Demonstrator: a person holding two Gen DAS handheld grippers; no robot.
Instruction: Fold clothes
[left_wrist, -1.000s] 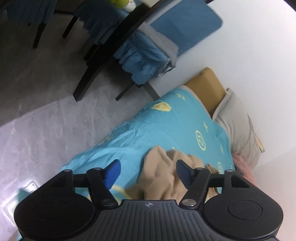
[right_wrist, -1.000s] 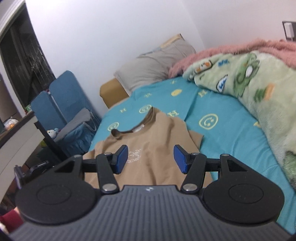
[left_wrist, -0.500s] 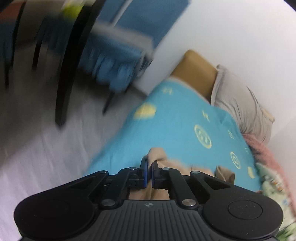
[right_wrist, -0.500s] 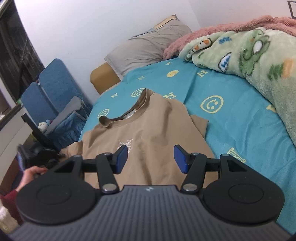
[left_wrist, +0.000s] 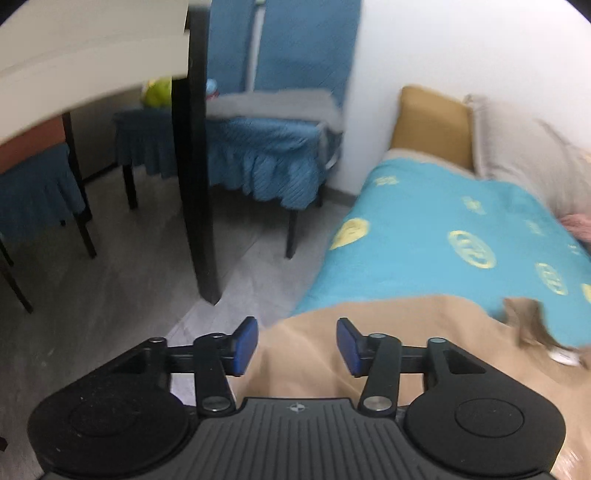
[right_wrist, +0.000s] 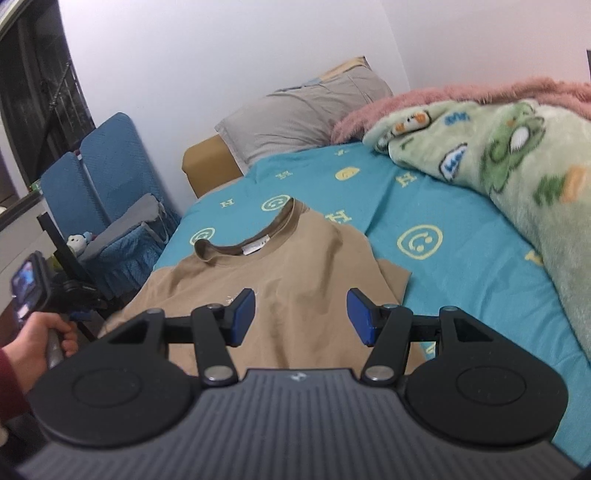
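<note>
The T-shirt (right_wrist: 295, 273), tan, lies spread flat on the bed (right_wrist: 461, 266), collar toward the grey pillow (right_wrist: 303, 114), its left side at the bed's left edge. The left gripper (left_wrist: 297, 345) has just been opening its jaws; they stand spread above the shirt's left edge, nothing between them. The right gripper (right_wrist: 301, 315) hovers over the shirt's lower middle, jaws apart and empty. A green blanket (right_wrist: 517, 177) is heaped along the bed's right edge.

letter "h" on bedsheet (right_wrist: 461, 206)
</note>
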